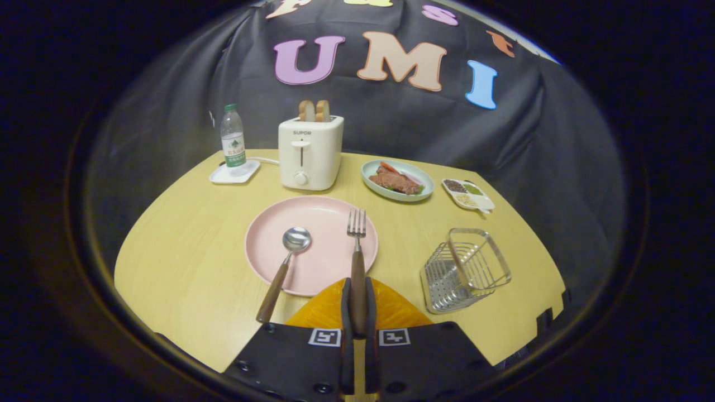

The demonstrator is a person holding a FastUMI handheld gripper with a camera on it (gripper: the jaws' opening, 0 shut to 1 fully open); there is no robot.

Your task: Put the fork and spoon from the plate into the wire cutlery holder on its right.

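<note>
Table (pixel 184 262): light wood, rounded front edge, booth cloth close behind it. Back row is crowded, front half is where the free room is.

Toaster (pixel 310 152) stands at the back with two bread slices up, directly beyond the plate. Water bottle (pixel 233 138) on a small white tray to its left. Dish of meat (pixel 397 180) and a small divided condiment dish (pixel 468 194) sit behind the holder. None of these lie on the plate-to-holder line as far as I can judge.

Pink plate (pixel 321 223) is centred just ahead of the fingers. Wire cutlery holder (pixel 465 269) sits to its right, well apart from the plate rim, mouth open upward, looks tilted by the lens; bare tabletop between the two, so a sideways carry seems unobstructed.

Fork (pixel 357 245): tines on the plate, wooden handle overhanging the near rim toward the gripper, which makes the handle easy to take. Spoon (pixel 286 262): bowl on the plate, handle angled off the rim to the left, untouched.

Gripper (pixel 358 304): fingers drawn close, pinching the fork handle from both sides near its end. Fork not visibly lifted yet. Next, in my judgement: lift, swing right, tip it handle-down or tines-down over the holder's rim.
</note>
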